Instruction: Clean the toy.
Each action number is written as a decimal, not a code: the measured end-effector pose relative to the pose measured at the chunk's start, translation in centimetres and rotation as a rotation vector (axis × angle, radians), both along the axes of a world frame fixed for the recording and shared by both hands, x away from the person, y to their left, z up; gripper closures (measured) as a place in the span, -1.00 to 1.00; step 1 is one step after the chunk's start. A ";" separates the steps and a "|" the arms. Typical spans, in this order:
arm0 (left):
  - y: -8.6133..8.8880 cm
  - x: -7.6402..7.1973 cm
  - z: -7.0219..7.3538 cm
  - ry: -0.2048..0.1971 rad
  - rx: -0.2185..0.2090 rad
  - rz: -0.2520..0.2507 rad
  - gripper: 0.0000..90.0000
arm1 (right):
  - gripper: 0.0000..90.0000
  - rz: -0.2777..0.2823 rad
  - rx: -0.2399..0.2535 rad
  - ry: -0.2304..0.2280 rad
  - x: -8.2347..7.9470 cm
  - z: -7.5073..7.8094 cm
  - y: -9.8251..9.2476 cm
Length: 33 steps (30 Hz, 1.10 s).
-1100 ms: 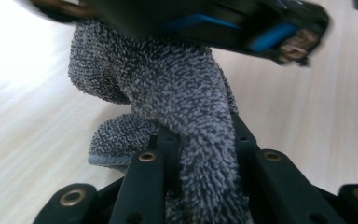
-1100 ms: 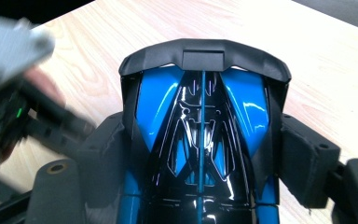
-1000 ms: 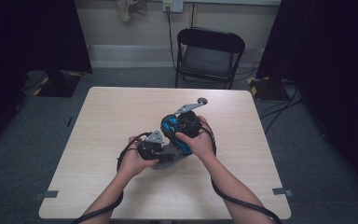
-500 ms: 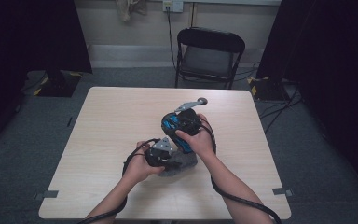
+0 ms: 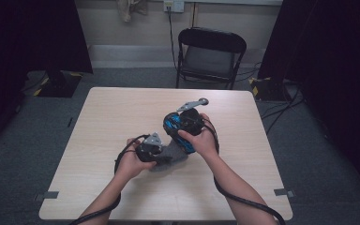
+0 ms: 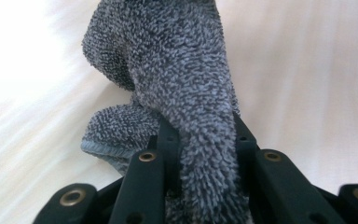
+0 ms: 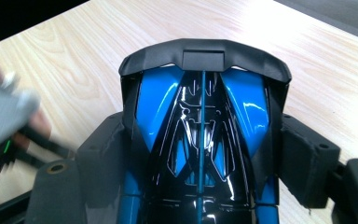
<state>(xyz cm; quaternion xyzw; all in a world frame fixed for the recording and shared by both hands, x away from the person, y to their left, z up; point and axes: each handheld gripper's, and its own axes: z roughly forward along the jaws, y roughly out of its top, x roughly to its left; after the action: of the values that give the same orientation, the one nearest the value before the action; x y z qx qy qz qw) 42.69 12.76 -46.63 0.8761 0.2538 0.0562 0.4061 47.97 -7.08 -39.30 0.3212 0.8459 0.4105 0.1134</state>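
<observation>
Dim grey carpet and dark curtains frame a pale wood-grain table, with a black folding chair pushed back behind its far edge and cables trailing across the floor to the right. From where I stand, a person's bare forearms come in over the near edge, each hand wrapped around a hand-held gripper, and both meet near the middle of the tabletop. The left gripper has its jaws pressed tight together on a grey terry cloth; in the left gripper view the nubby fabric is bunched up between the two black jaws and rises ahead of them in a thick fold, with another lobe of it drooping to the side just above the wood. Seen from the high view, that cloth lies rumpled on the table between the two hands, just beside the right one. The right gripper has its jaws spread wide and clamped on either flank of a glossy blue and black toy car; the right gripper view looks along the shiny body to a black spoiler-like bar at its far end. In the high view the car sits tilted up off the tabletop in that grip, slightly beyond the cloth.
</observation>
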 end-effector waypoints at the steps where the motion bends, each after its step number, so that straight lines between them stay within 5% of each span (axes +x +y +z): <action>1: 1.1 0.6 0.1 -0.006 0.008 0.050 0.62 | -0.43 0.008 -0.005 -0.001 -0.1 0.0 0.1; 7: 2.8 1.8 0.8 -0.012 -0.003 0.111 0.62 | -0.43 0.033 -0.007 -0.001 -0.7 -0.5 0.5; 19: 3.2 3.2 2.2 -0.030 -0.028 0.167 0.62 | -0.43 0.061 -0.018 0.005 -1.4 -1.2 1.2; 33: 1.6 2.6 1.8 -0.027 -0.024 0.086 0.62 | -0.43 0.045 -0.018 0.000 -1.2 -1.5 1.2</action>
<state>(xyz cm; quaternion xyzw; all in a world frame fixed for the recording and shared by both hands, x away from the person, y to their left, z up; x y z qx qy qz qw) 45.32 14.40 -44.80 0.8585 0.2866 0.0822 0.4173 46.77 -5.92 -40.84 0.3011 0.8564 0.4054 0.1072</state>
